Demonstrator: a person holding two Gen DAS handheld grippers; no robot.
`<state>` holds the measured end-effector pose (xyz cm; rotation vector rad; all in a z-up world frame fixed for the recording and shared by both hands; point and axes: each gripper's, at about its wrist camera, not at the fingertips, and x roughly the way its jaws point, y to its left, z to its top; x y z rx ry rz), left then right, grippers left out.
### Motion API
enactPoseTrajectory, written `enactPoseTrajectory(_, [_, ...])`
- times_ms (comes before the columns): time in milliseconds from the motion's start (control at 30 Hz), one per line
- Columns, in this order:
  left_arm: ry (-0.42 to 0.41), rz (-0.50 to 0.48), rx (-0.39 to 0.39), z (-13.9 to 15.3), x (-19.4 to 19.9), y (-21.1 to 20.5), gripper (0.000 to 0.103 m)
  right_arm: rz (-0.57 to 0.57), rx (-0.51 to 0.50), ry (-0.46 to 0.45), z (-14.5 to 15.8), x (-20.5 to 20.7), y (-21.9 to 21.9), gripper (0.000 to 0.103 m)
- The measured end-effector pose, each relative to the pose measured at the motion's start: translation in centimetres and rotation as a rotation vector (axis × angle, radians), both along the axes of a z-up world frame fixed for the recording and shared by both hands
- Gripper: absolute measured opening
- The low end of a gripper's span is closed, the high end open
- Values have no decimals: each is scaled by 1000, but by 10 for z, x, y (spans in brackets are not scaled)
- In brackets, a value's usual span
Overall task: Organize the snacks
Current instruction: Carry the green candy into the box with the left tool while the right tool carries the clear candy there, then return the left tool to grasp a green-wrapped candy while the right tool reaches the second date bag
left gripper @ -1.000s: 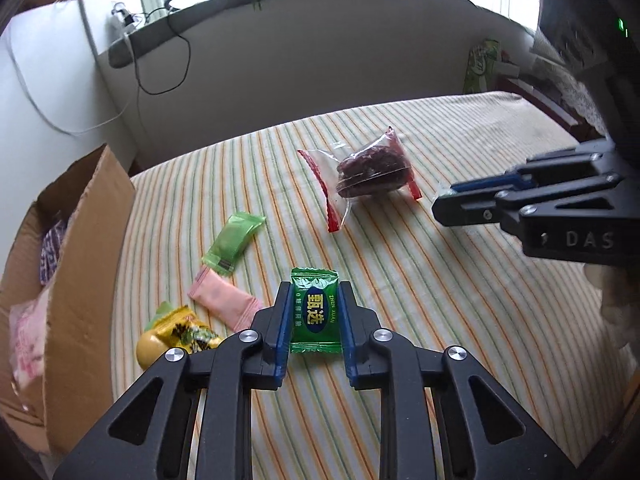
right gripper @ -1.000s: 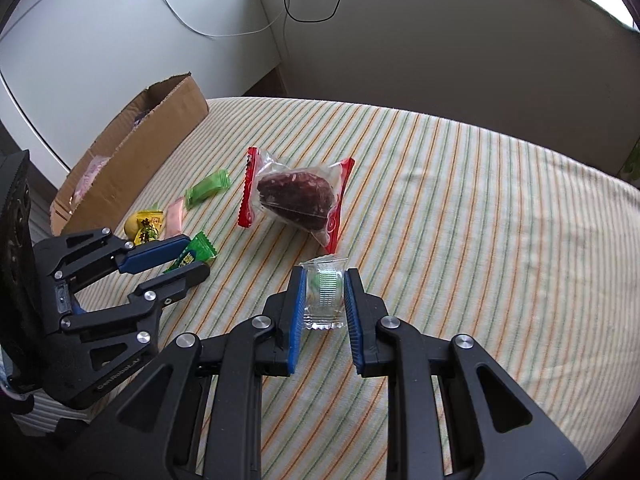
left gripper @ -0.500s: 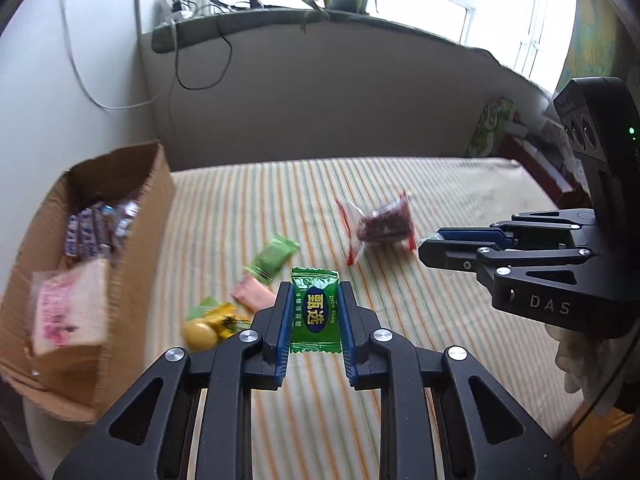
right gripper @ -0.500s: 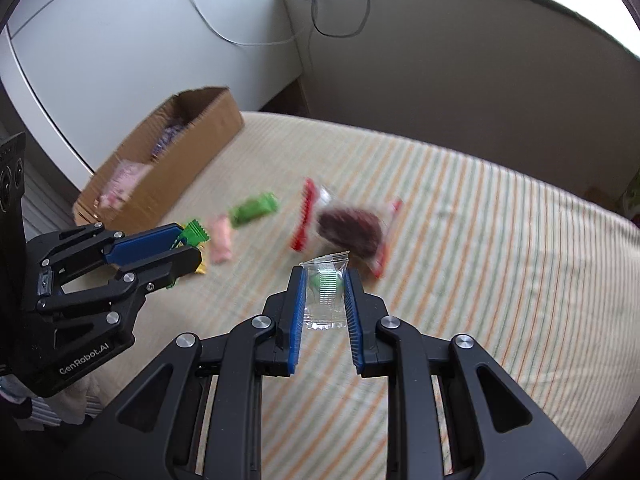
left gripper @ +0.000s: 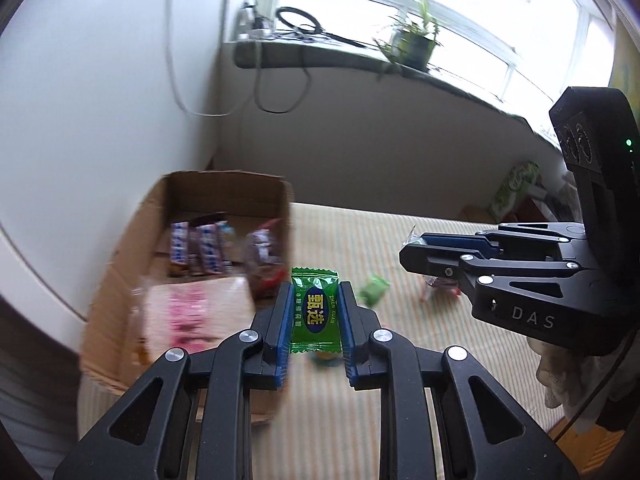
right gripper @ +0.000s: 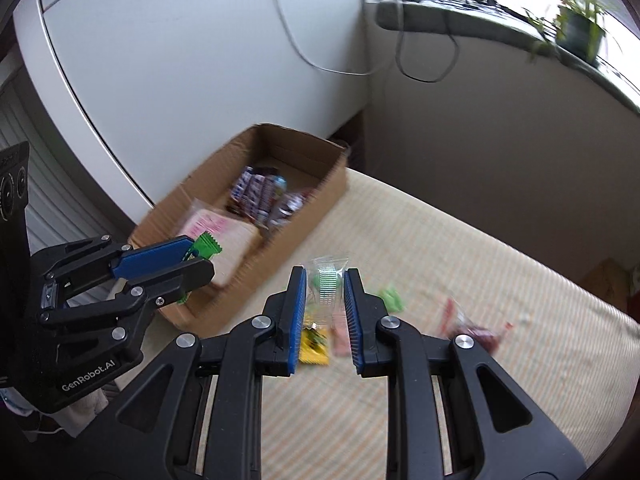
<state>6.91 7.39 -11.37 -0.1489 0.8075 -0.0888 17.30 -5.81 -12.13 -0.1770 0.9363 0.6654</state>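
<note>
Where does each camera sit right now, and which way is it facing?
Left wrist: on the left hand-held gripper, facing down over its green candy toward the cardboard box; right hand-held gripper at right.
Right wrist: on the right hand-held gripper, holding a clear packet, facing the striped cloth; left hand-held gripper at left.
Shared: box, loose snacks, windowsill plant.

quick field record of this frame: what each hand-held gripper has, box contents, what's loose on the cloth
left hand-held gripper: shut on green candy
right hand-held gripper: shut on clear candy wrapper
cardboard box: open top, at the striped cloth's edge; holds a pink packet and several small wrapped bars
loose on striped cloth: green packet, yellow packet, pink packet, red-edged clear bag
image quality: background blurred
</note>
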Motion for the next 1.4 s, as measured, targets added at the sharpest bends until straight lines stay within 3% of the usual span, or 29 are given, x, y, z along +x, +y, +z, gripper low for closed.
enactPoseTrajectory(433, [11, 127, -20, -7, -1, 79, 20, 89, -43, -11, 0, 16, 85, 20])
enactPoseTrajectory(667, [14, 163, -17, -10, 2, 98, 20, 107, -36, 11, -10, 26, 114, 20])
enactPoseTrajectory(700, [16, 161, -23, -10, 2, 99, 21, 105, -35, 18, -11, 27, 116, 22])
enactPoseTrajectory(733, [20, 159, -28, -11, 3, 100, 22, 104, -36, 28, -13, 29, 117, 37])
enactPoseTrajectory(767, [22, 162, -21, -12, 3, 100, 23, 93, -39, 29, -12, 30, 116, 49])
enactPoseTrajectory(800, [24, 161, -15, -13, 4, 101, 33, 82, -33, 20, -11, 30, 115, 66])
enactPoseTrajectory(833, [26, 160, -11, -13, 4, 100, 41, 80, -17, 10, -8, 30, 112, 68])
enactPoseTrajectory(1133, [11, 156, -33, -9, 5, 84, 41, 32, 19, 4, 2, 34, 70, 68])
enactPoseTrajectory(1400, [-4, 94, -59, -3, 10, 47, 41, -69, 22, -4, 7, 36, 0, 68])
